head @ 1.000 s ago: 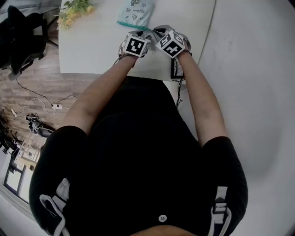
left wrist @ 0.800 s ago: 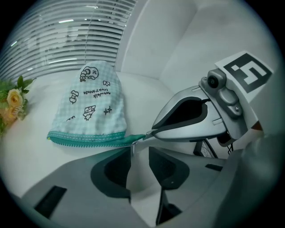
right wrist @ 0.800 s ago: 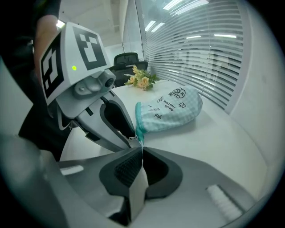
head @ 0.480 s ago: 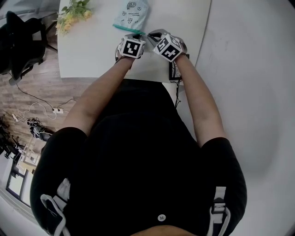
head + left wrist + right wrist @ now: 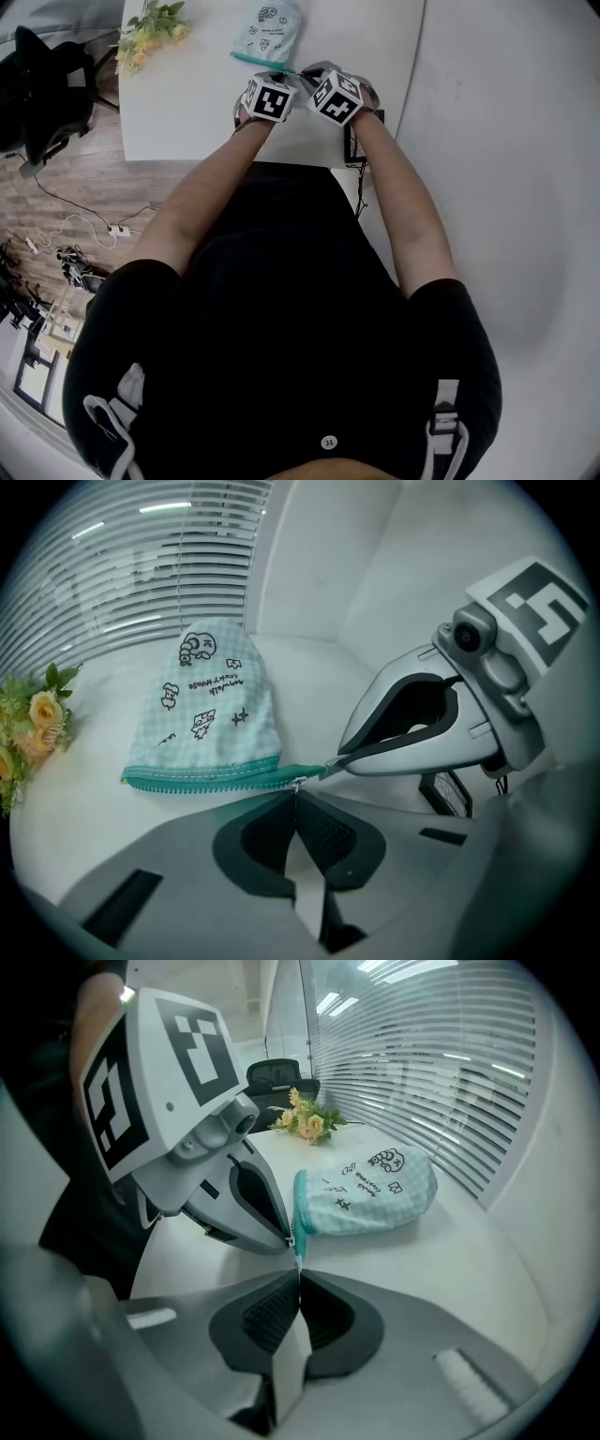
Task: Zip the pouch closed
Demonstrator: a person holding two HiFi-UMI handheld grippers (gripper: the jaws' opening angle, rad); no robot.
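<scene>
One checked pouch (image 5: 267, 26) lies flat on the white bench (image 5: 187, 103), its teal zip (image 5: 202, 778) along the edge nearest the person. One bunch of flowers (image 5: 150, 33) lies well to its left. Two tools meet at the zip's right end. The left hand-held gripper (image 5: 297, 791) is pressed together on the metal pull (image 5: 298, 782). Just beside it, the right hand-held gripper (image 5: 298, 1274) pinches the zip's end.
</scene>
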